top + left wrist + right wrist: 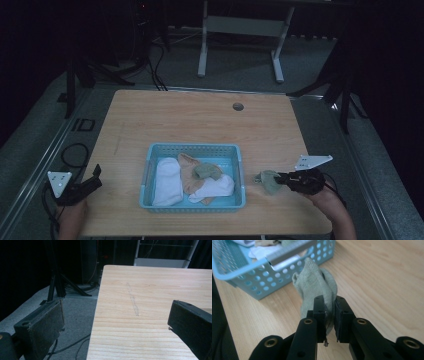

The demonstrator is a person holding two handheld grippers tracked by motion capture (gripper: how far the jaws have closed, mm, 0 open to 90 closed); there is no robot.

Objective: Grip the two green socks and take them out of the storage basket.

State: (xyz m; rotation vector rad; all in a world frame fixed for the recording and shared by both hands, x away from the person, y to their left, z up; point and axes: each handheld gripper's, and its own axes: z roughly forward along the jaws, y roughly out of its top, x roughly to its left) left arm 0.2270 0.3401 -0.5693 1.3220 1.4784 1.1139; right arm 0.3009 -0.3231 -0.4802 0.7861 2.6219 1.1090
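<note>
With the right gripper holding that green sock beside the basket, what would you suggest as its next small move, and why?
Probably carry it left over the blue basket rim and release. The right gripper is shut on the green sock, which hangs just outside the basket's right wall, while other socks, including a matching green one, already lie inside. The left gripper waits open at the table's left edge.

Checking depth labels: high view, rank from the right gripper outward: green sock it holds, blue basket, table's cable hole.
1. green sock: clamped in the right gripper.
2. blue basket: just to its left.
3. cable hole: far edge of the table.
</note>
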